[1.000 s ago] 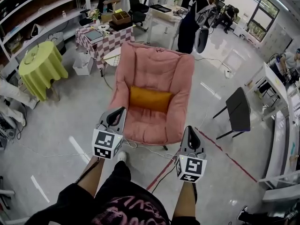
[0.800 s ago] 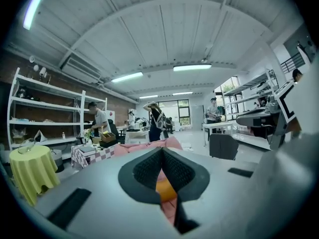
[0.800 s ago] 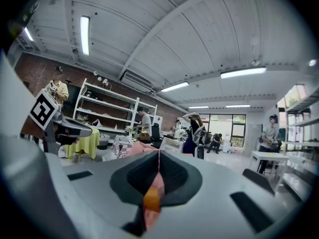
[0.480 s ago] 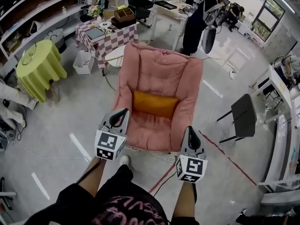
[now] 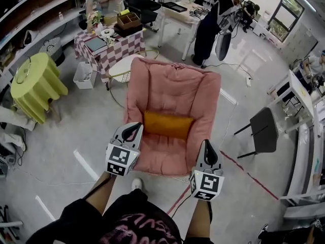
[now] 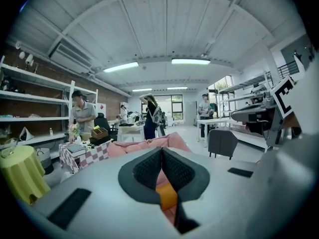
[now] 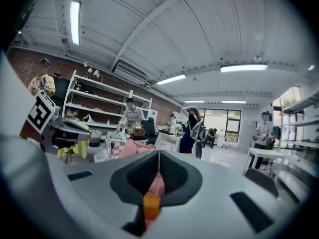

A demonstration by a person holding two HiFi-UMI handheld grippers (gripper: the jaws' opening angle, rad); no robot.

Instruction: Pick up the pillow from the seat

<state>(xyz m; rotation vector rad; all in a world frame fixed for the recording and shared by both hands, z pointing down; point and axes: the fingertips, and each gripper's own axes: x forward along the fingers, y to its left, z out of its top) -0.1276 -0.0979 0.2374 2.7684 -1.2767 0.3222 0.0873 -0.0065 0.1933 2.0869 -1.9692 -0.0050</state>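
1. The orange pillow (image 5: 167, 125) lies across the seat of the pink chair (image 5: 172, 85). It rests against the foot of the backrest, with its long side running left to right.
2. The chair stands on the grey floor (image 5: 76, 131), its front edge toward the person.
3. The left gripper (image 5: 134, 129) hangs over the chair's front left corner, near the pillow's left end but apart from it. Its jaws are pressed together with nothing between them.
4. The right gripper (image 5: 207, 144) hangs at the chair's front right corner, apart from the pillow. Its jaws are also together and empty.
5. In each gripper view the pillow shows beyond the closed jaws, low in the gap beneath the pads.
6. A checked desk (image 5: 109, 47) with boxes on it stands behind the chair to the left.
7. A green-draped desk (image 5: 35, 85) stands further left.
8. A dark seat (image 5: 261, 123) stands well apart on the right.
9. A red line (image 5: 249, 169) crosses the floor near the right gripper.
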